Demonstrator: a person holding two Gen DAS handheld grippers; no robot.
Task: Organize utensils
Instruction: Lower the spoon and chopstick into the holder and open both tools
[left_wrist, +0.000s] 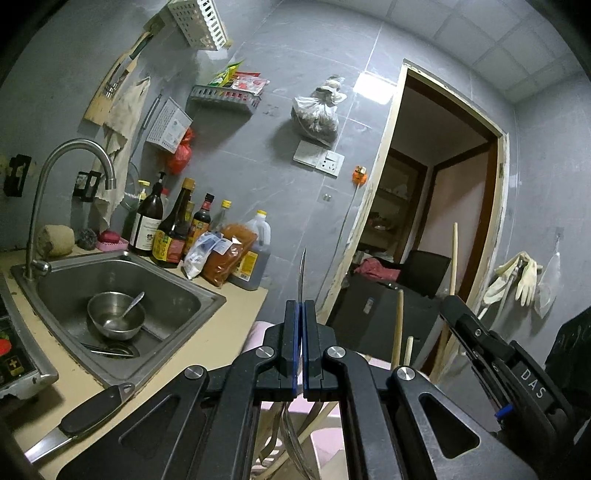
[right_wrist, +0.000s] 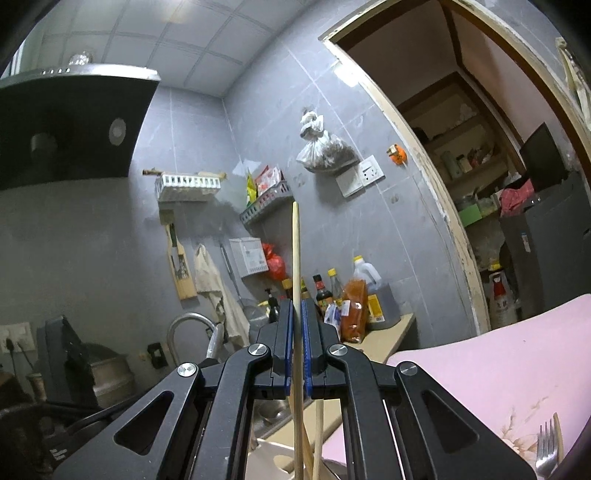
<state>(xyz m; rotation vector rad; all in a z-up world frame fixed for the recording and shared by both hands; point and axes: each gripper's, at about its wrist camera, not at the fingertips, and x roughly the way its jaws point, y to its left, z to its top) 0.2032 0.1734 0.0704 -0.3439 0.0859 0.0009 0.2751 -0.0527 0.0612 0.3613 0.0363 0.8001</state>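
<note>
1. Left wrist view: the left hand-held gripper (left_wrist: 302, 314) pinches a thin metal utensil (left_wrist: 303, 273) edge-on at frame centre; a bowl with spoon (left_wrist: 116, 314) sits in the sink (left_wrist: 177, 291), a knife (left_wrist: 85, 417) on the desk (left_wrist: 207, 343), lower left.
2. The right hand-held gripper (right_wrist: 297, 314) pinches a wooden chopstick (right_wrist: 295, 251); a fork (right_wrist: 546, 450) lies lower right.
3. Judged mid-task: both carried items are unplaced and several utensils remain.

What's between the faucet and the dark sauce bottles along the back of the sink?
Left wrist view: a rolled cloth, a dark scrubber and a pink soap dish.
</note>
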